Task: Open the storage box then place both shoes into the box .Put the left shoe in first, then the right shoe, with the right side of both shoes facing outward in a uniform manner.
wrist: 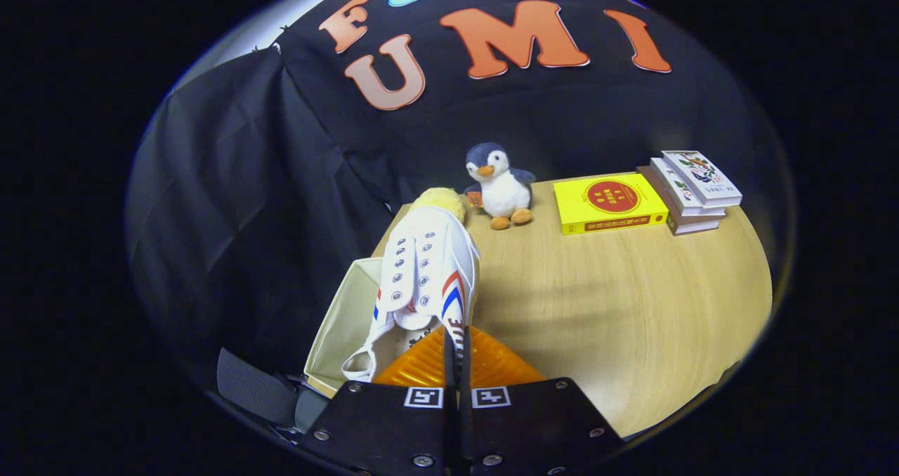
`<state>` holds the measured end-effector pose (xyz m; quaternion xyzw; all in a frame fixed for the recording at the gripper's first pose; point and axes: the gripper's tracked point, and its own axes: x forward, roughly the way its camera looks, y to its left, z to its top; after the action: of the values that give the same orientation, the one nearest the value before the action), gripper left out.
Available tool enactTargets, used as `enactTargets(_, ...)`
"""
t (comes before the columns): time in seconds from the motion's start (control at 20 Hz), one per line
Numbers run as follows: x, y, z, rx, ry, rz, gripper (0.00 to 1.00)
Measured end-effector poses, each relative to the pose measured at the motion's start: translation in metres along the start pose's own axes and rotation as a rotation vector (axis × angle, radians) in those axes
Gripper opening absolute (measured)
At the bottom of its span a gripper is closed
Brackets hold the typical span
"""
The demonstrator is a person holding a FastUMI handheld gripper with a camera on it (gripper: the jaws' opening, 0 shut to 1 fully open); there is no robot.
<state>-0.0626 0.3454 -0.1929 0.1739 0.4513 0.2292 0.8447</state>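
A white canvas shoe (425, 276) with red and blue stripes on its side hangs in the lower centre of the frame, pinched at its heel edge between the fingers (456, 353), which are pressed close together on the thin fabric. The shoe points away from the camera, toe up toward the middle of the frame, lace eyelets facing up and left, its loose laces trailing down to the lower left. It sits over the right rim of an open cream storage box (344, 321), which stands at the left edge of the pale wooden surface (618, 307); whether the shoe touches the box cannot be told.

Just beyond the toe, a yellow plush toy (441, 201) peeks out, largely hidden by the shoe. To its right a stuffed penguin (500, 184) stands upright against the dark backdrop. Farther right lies a yellow book (608, 203) with a red disc on its cover, flat on the surface, and beside it, in the upper right of the frame, a small stack of books (692, 192).

A dark strap-like object (256, 392) shows at the lower left, off the surface.
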Motion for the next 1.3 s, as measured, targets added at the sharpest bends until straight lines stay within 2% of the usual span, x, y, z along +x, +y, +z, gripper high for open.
enactTargets(0.25,0.027,0.046,-0.023,-0.003,0.074,-0.009,0.0)
enactTargets(0.65,0.062,0.047,-0.05,0.078,0.147,-0.191,0.01)
enactTargets(0.75,0.073,0.053,-0.058,0.105,0.176,-0.181,0.03)
enactTargets(0.9,0.08,0.072,-0.046,0.126,0.126,-0.109,0.18)
enactTargets(0.95,0.077,0.071,-0.038,0.092,0.102,-0.105,0.17)
enactTargets(1.3,0.039,0.053,0.013,-0.076,-0.077,-0.062,0.56)
